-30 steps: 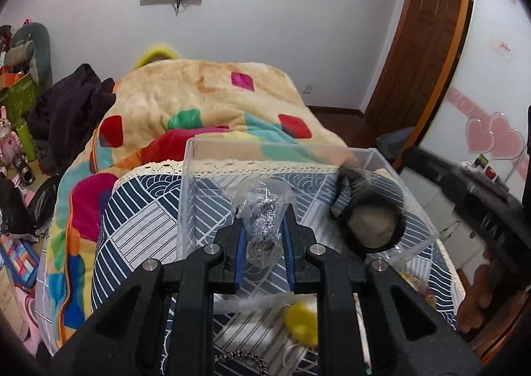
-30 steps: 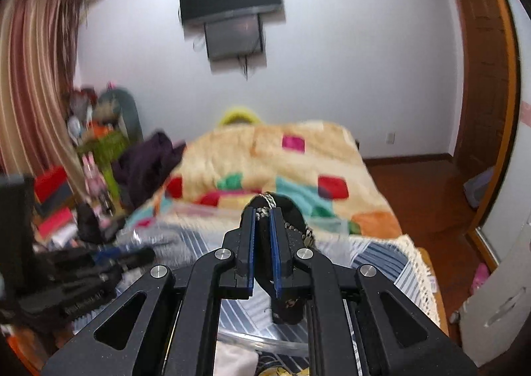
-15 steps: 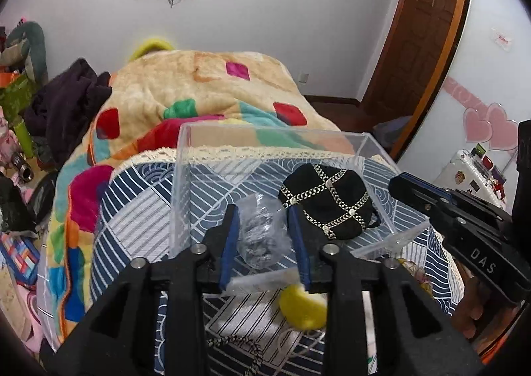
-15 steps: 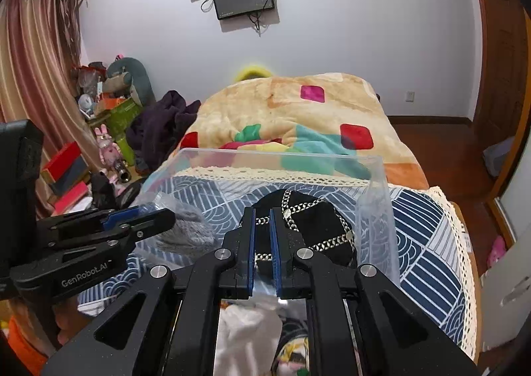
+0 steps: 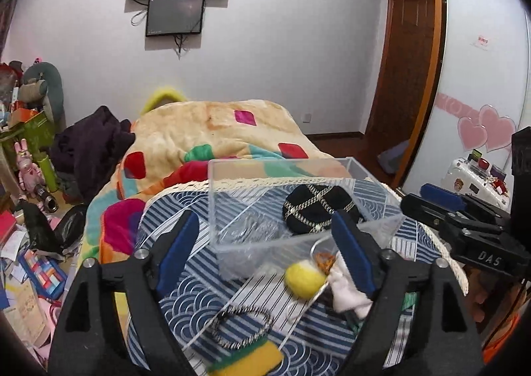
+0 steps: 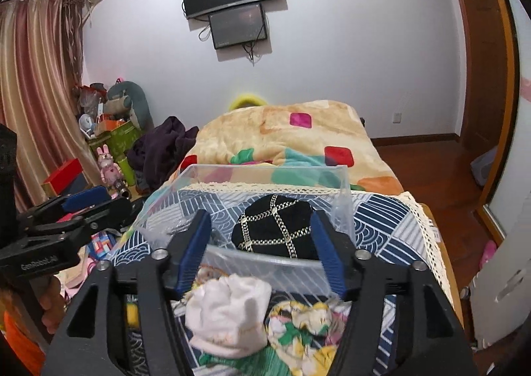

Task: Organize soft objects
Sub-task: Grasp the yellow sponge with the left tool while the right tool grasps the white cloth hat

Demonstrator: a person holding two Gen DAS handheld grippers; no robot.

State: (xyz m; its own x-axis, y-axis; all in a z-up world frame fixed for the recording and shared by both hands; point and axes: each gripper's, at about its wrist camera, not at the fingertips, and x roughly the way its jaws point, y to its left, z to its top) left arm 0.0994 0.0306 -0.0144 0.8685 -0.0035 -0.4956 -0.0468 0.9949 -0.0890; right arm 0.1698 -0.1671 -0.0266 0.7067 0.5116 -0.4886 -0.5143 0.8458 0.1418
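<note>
I am holding both grippers just short of a clear plastic bin [image 5: 298, 210] that is sitting on a blue-and-white patterned cloth [image 5: 186, 289] on the bed. My left gripper [image 5: 265, 243] is spread wide and gripping nothing. My right gripper [image 6: 262, 243] is spread wide too, and empty.

Inside the bin, a black pouch with a silver chain pattern [image 6: 275, 226] is lying on the right side, and a crinkly clear packet [image 5: 249, 233] is resting on the left side. Both are clear of my fingers.

Outside the bin, just before its near wall, more soft things are waiting: a white rolled sock [image 6: 229, 313], a floral cloth [image 6: 302, 326] touching it, a yellow ball [image 5: 303, 278], a striped hair band [image 5: 242, 326] and a yellow-green sponge [image 5: 245, 359].

I am judging the risks now. The bin looks light, so my spread fingers may nudge or tip its near wall as I am reaching down. The sock and floral cloth are touching, so I may be grabbing both at once.

Half a second ago my right fingers were closed on the pouch and my left fingers were loosely around the packet; now both are released and both grippers are pulling back.
</note>
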